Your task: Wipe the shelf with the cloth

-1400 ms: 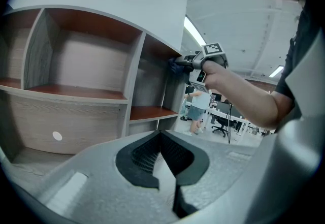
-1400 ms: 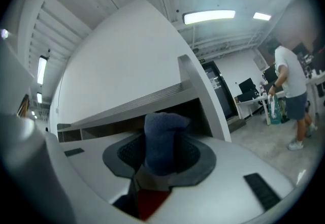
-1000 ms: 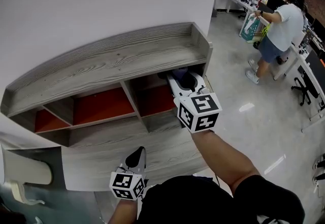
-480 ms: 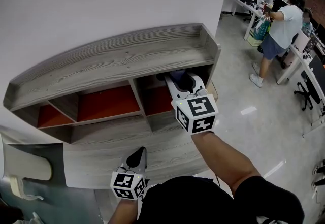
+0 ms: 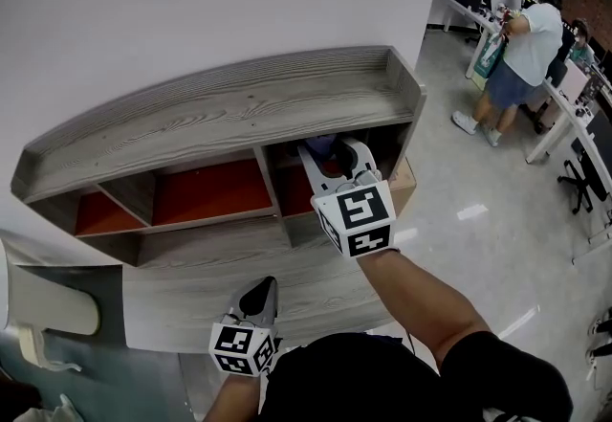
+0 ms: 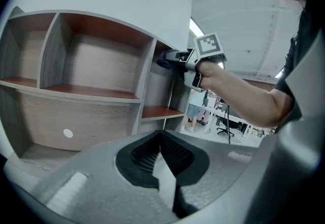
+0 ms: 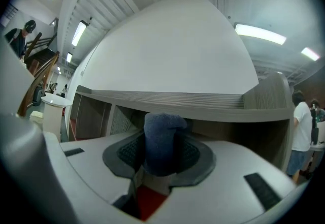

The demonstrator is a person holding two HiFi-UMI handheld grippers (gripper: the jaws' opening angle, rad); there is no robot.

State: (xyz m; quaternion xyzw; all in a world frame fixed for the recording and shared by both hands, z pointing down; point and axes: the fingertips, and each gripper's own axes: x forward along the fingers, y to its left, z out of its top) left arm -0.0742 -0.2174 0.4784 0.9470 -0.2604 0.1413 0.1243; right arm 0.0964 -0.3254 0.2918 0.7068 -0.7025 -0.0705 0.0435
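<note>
Right gripper view: a blue cloth [image 7: 162, 139] is pinched between the jaws of the right gripper [image 7: 161, 162].
It sits inside the right-hand compartment [image 5: 298, 192] of the shelf [image 5: 220, 114], above the red floor; whether it touches the wood can't be told. The left gripper [image 5: 258, 294] hangs low near the body, jaws pressed together on nothing. Wiping looks under way here, with the other compartments and the top board probably left to do.

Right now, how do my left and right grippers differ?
The right gripper is shut on the blue cloth; the left gripper is shut on nothing. The right gripper reaches into the right-hand compartment of the shelf; the left gripper hangs low, outside it. Both carry marker cubes.
</note>
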